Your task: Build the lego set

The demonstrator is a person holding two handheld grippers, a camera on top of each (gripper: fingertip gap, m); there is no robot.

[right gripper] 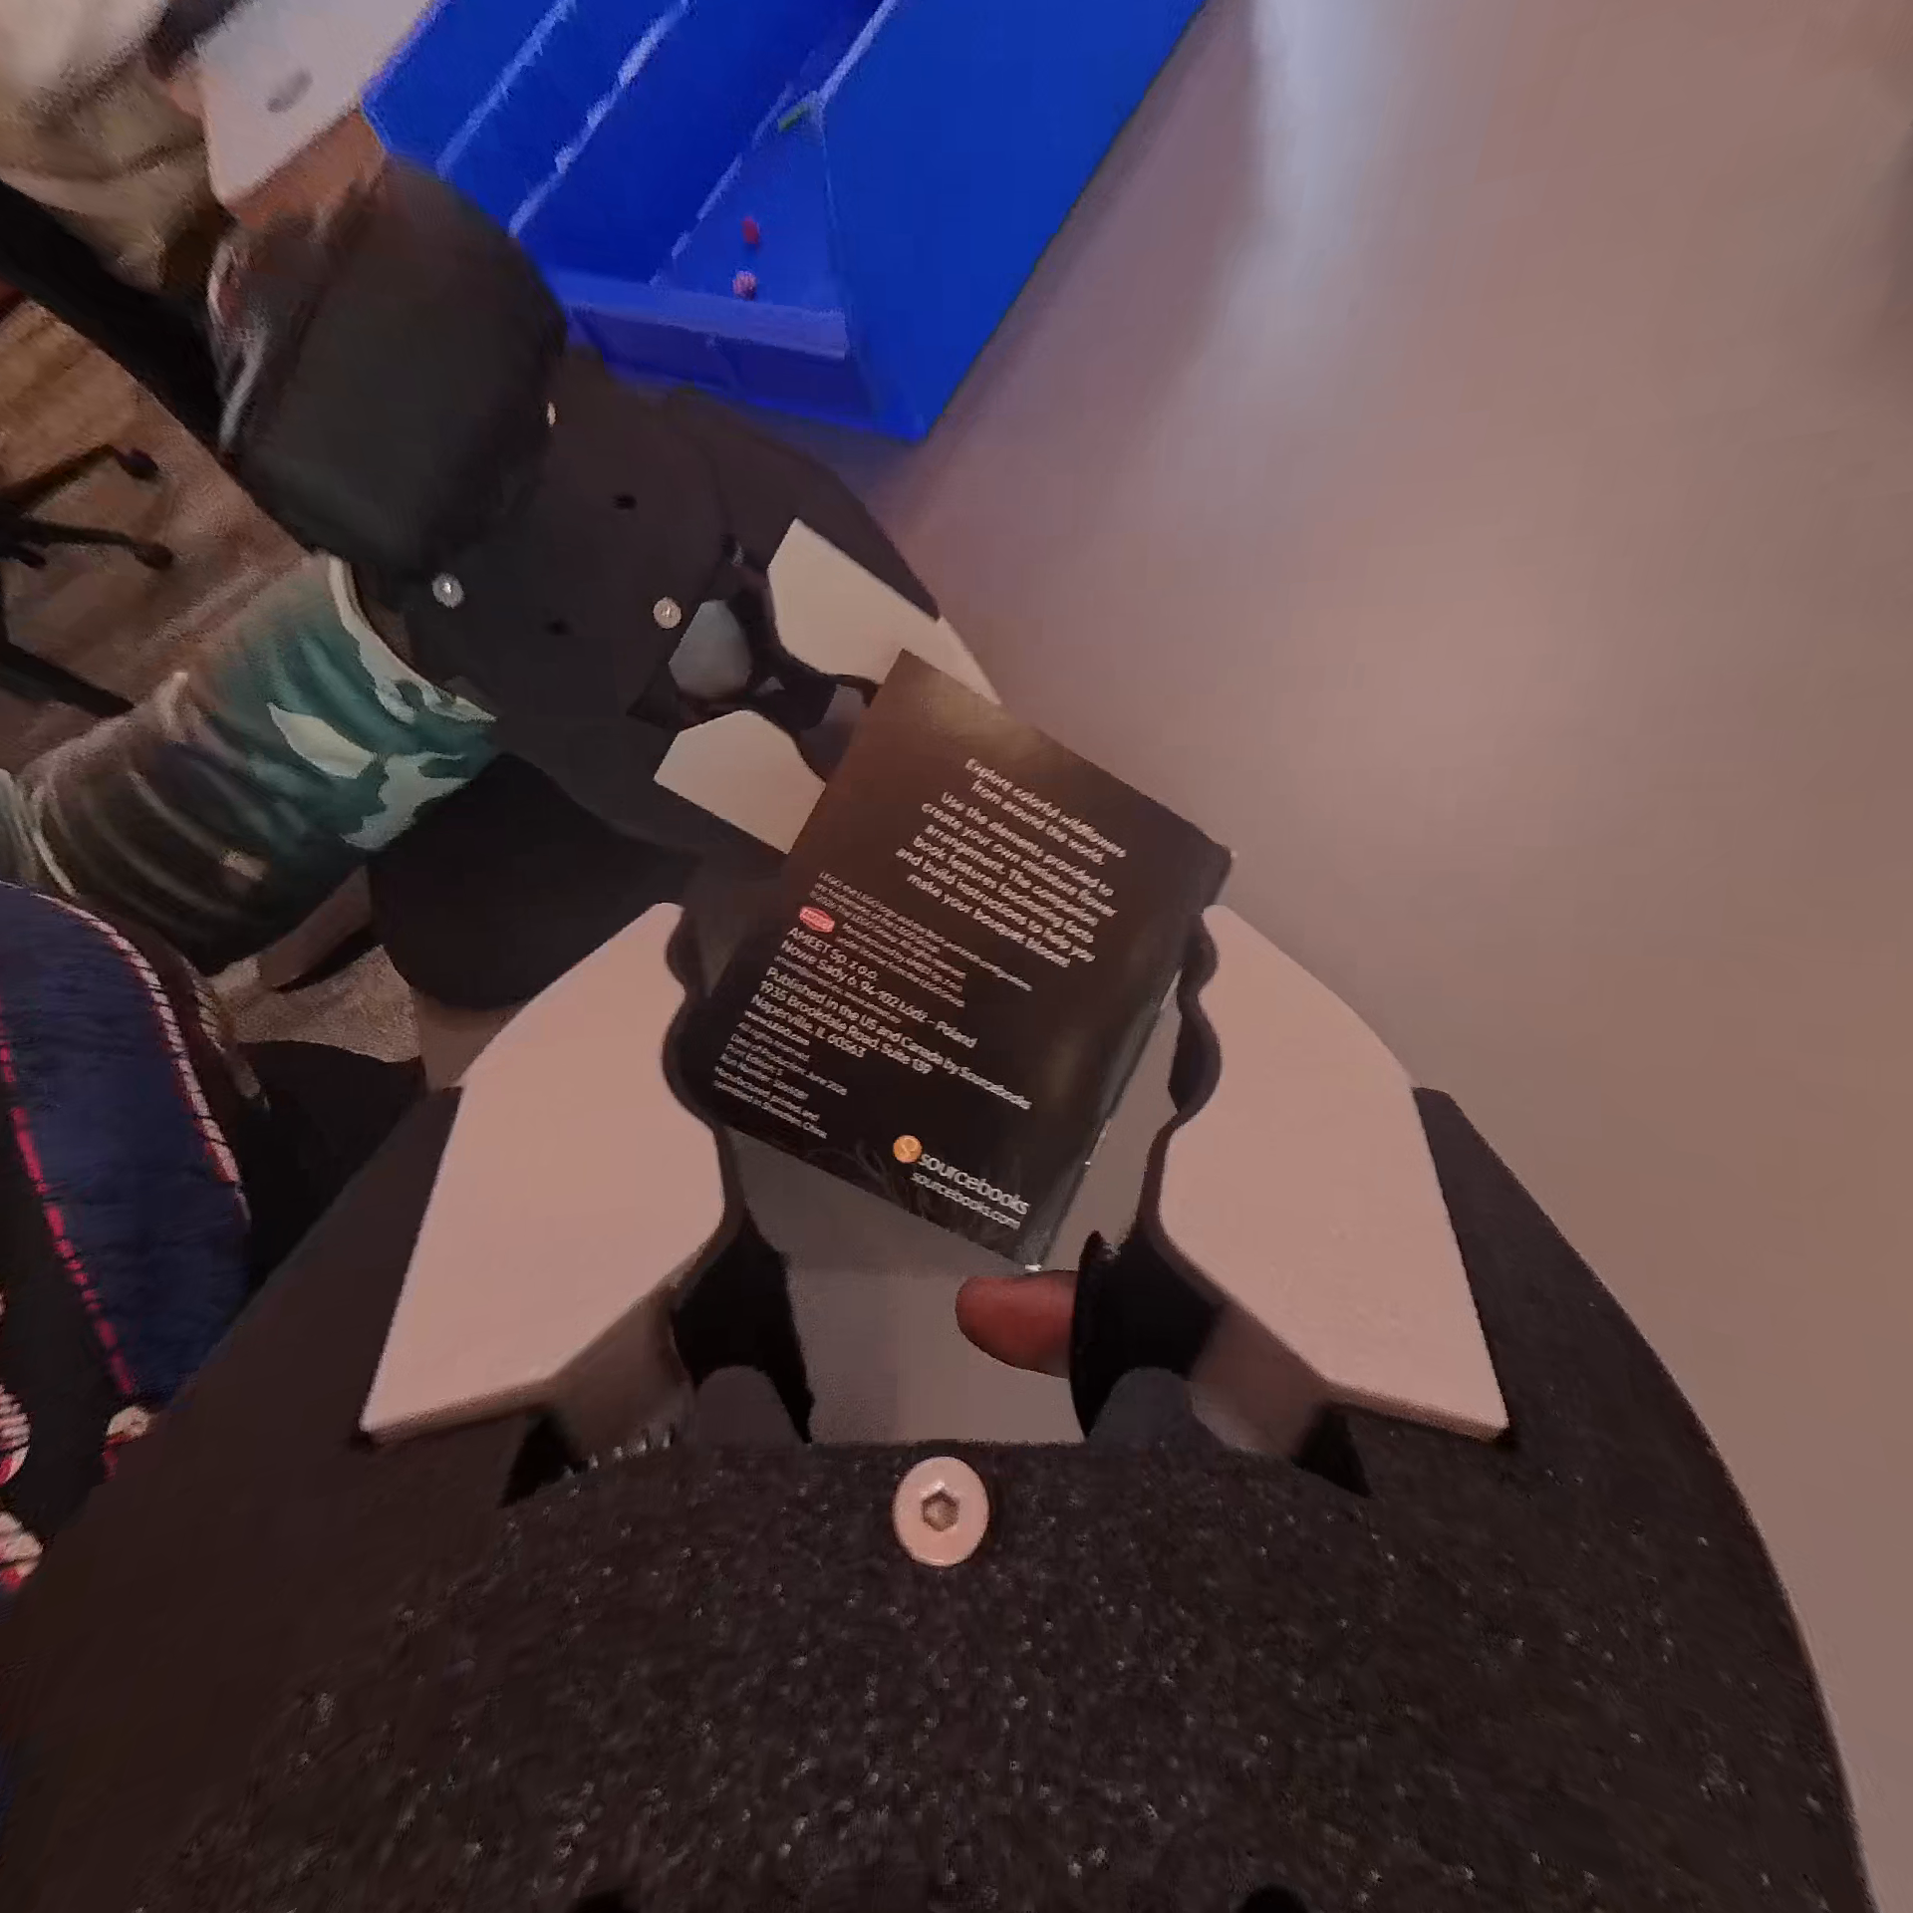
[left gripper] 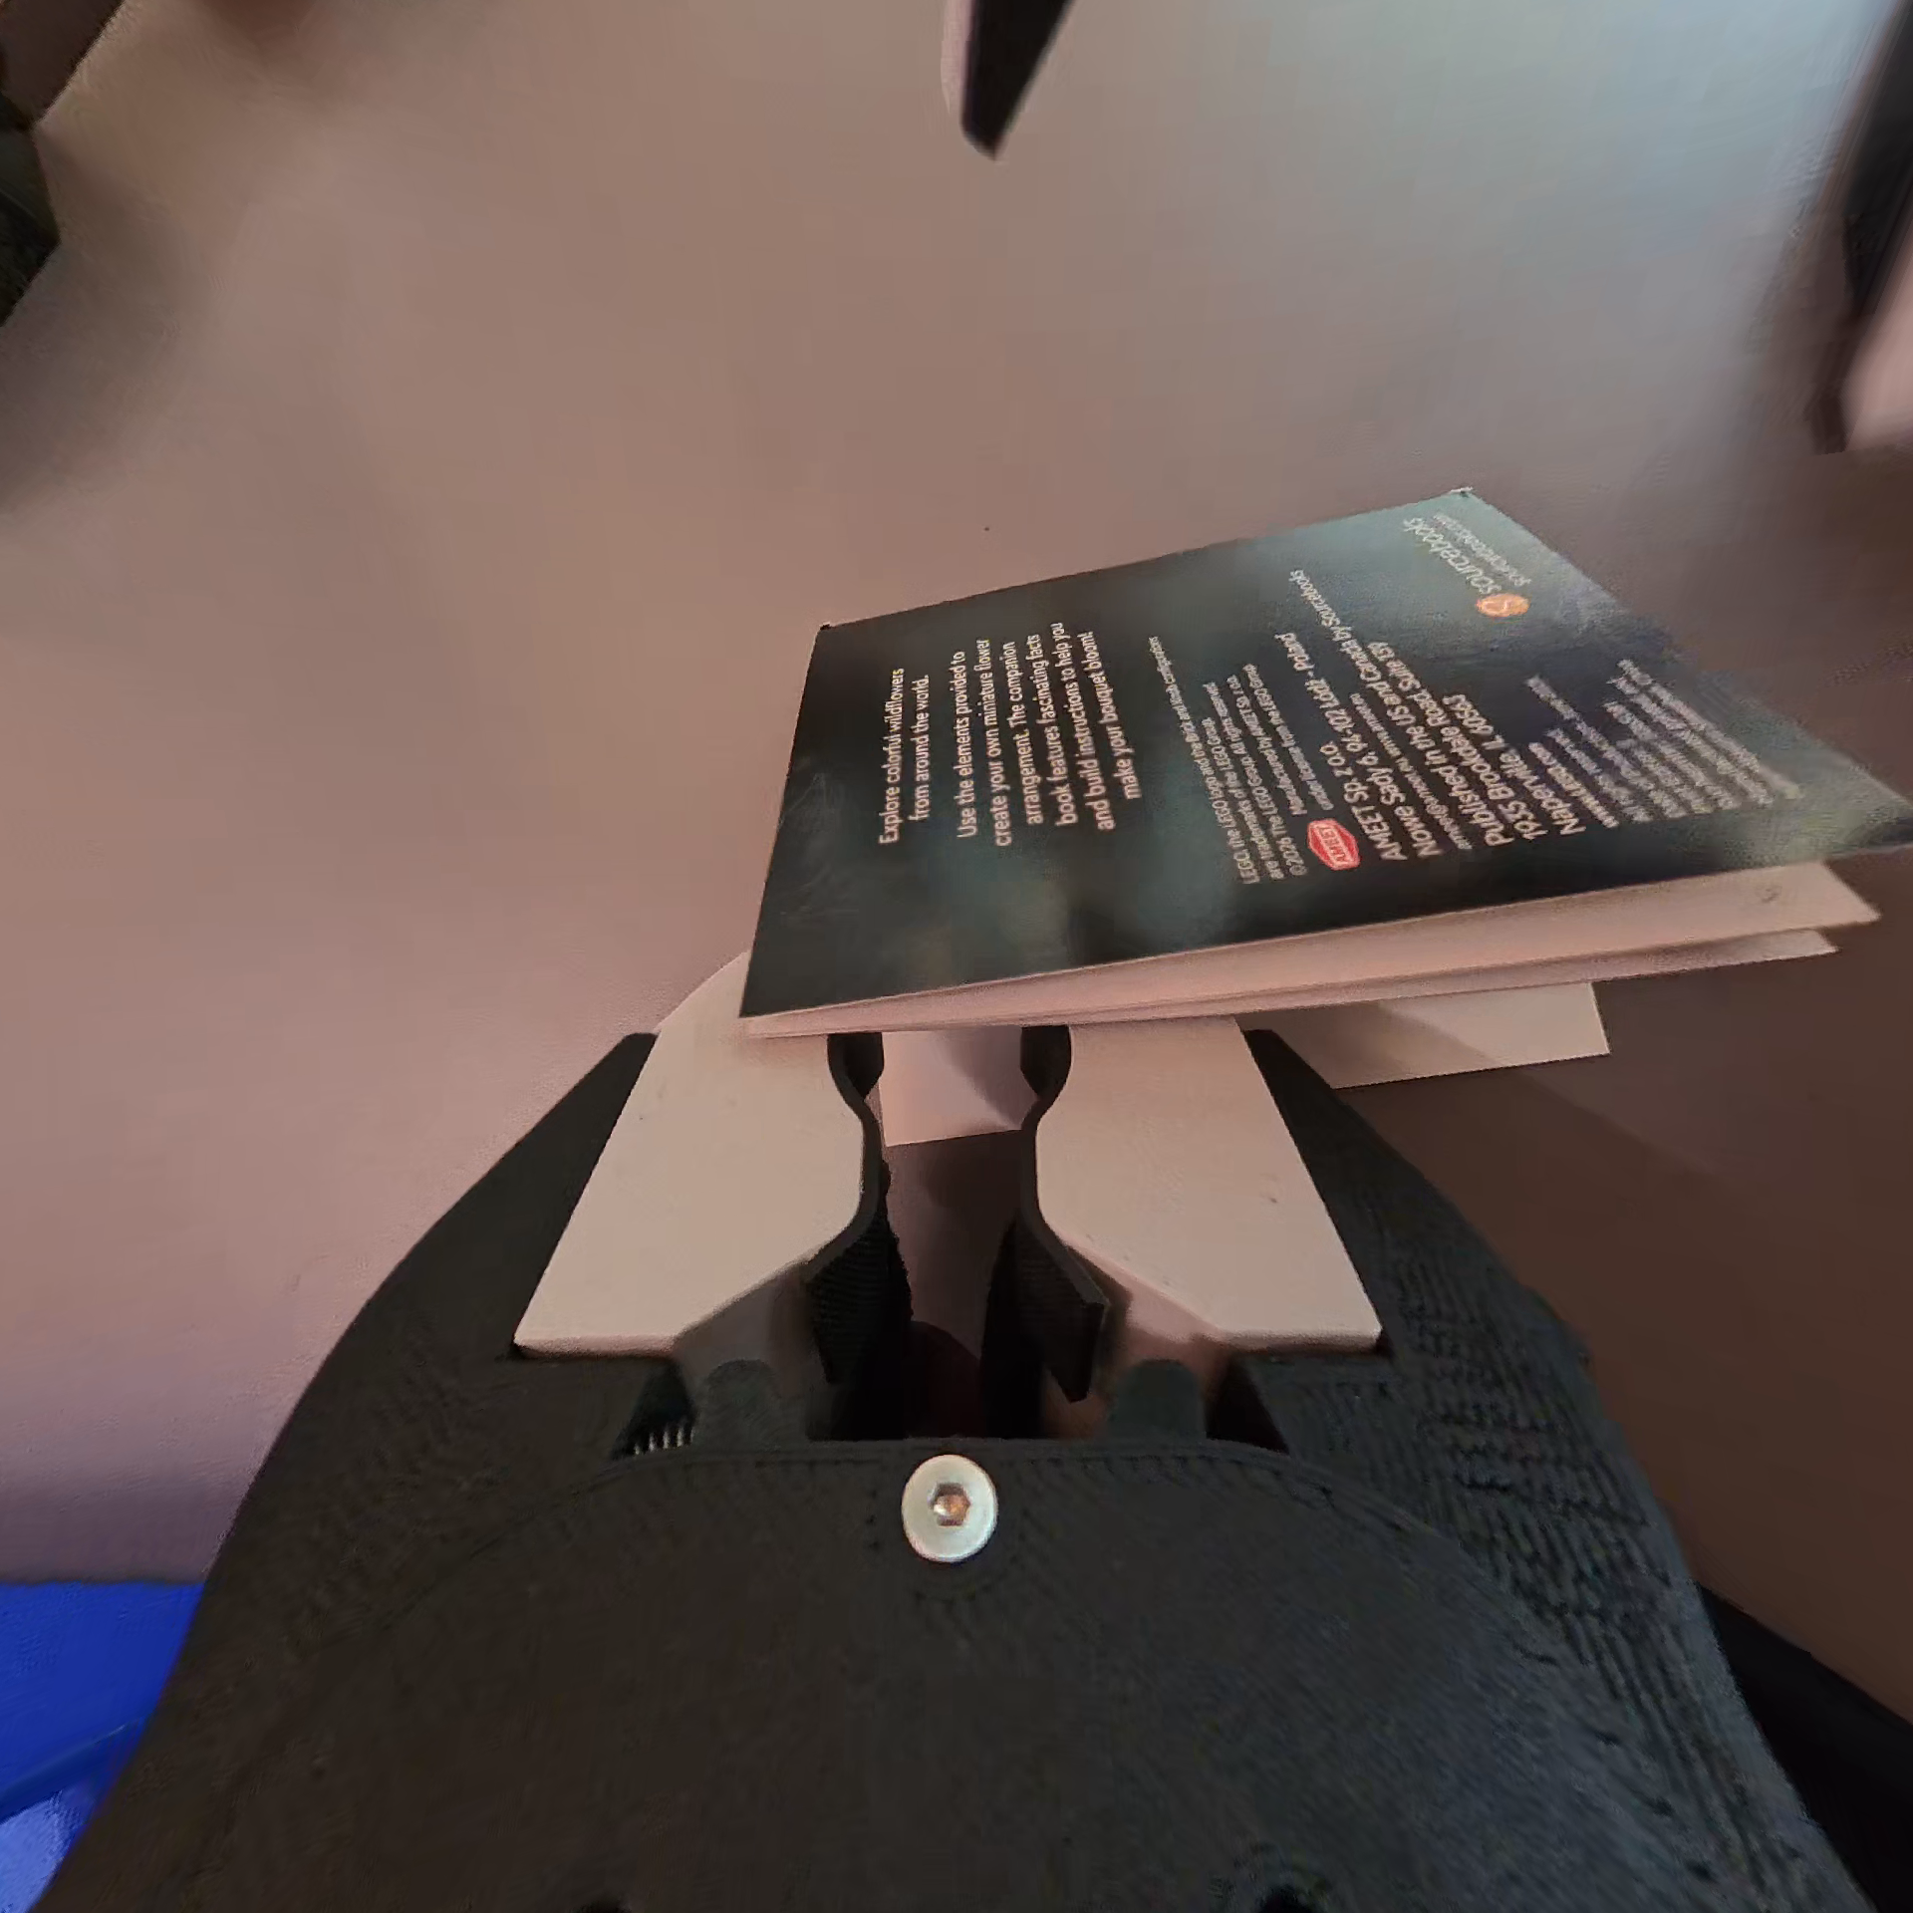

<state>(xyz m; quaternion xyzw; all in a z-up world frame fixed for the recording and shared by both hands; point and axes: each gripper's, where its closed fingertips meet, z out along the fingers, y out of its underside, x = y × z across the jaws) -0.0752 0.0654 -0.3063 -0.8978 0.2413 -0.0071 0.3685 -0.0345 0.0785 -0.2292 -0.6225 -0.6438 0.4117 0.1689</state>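
Booklet (left gripper: 1294, 787) hangs above the tabletop (left gripper: 466, 621), its near edge over the narrowed left gripper (left gripper: 952, 1066), whose hold cannot be told. From the right, the wide right gripper (right gripper: 937, 994) frames it, likely to take it; blue bin (right gripper: 932, 207) behind.

We find the left wrist view close behind the booklet (left gripper: 1242, 787), facing a pale table (left gripper: 466, 621). The right wrist view looks steeply down; both share the booklet (right gripper: 983, 983).
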